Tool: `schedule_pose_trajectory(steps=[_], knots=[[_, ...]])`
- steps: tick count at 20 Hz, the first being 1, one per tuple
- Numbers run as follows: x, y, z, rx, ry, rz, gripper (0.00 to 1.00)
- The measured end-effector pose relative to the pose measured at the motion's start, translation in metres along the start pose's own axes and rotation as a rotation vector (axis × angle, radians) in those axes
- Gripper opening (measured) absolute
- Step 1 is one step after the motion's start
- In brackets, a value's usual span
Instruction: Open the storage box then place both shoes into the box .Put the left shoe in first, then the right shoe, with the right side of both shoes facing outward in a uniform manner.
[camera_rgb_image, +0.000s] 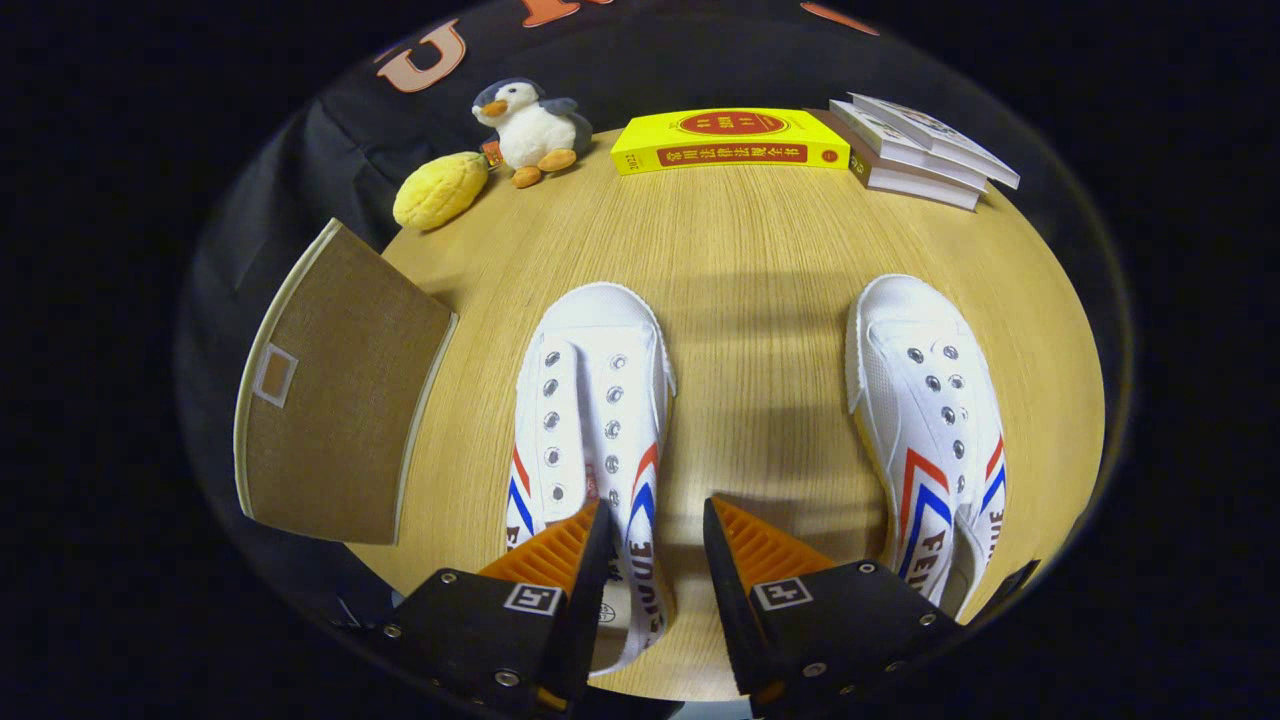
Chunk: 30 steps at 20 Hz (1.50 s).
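Two white canvas shoes with red and blue chevrons lie on the wooden table (760, 260), toes pointing away. The left shoe (590, 400) has its heel end under my gripper (655, 530), whose fingers stand open; the shoe's right sidewall shows in the gap between them, and I cannot tell if either finger touches it. The right shoe (930, 410) lies apart, just beyond the right finger. A brown fabric storage box (335, 400) with a cream rim and a small label window sits off the left shoe's left side, its lid down.
Along the table's far side stand a yellow plush fruit (440, 190), a plush penguin (535, 125), a thick yellow book (730, 140) and a stack of white books (920, 150). Bare tabletop lies between the two shoes.
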<state>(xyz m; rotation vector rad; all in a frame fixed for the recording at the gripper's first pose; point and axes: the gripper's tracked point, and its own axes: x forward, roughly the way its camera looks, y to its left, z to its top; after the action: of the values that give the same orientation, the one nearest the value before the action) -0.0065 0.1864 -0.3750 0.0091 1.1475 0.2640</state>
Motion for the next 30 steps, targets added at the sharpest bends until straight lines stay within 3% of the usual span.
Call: schedule_pose_trajectory(steps=[5, 8, 11, 16, 22, 30], knots=[[0.002, 0.006, -0.003, 0.042, 0.046, 0.066, 0.55], [0.002, 0.01, -0.001, 0.039, 0.005, 0.101, 0.17], [-0.005, 0.016, 0.004, 0.153, -0.067, 0.15, 0.01], [-0.028, 0.026, 0.03, 0.277, -0.171, 0.211, 0.0], [-0.087, 0.055, 0.08, 0.279, -0.282, 0.225, 0.0], [-0.162, 0.164, 0.141, 0.227, -0.419, 0.253, 0.0]])
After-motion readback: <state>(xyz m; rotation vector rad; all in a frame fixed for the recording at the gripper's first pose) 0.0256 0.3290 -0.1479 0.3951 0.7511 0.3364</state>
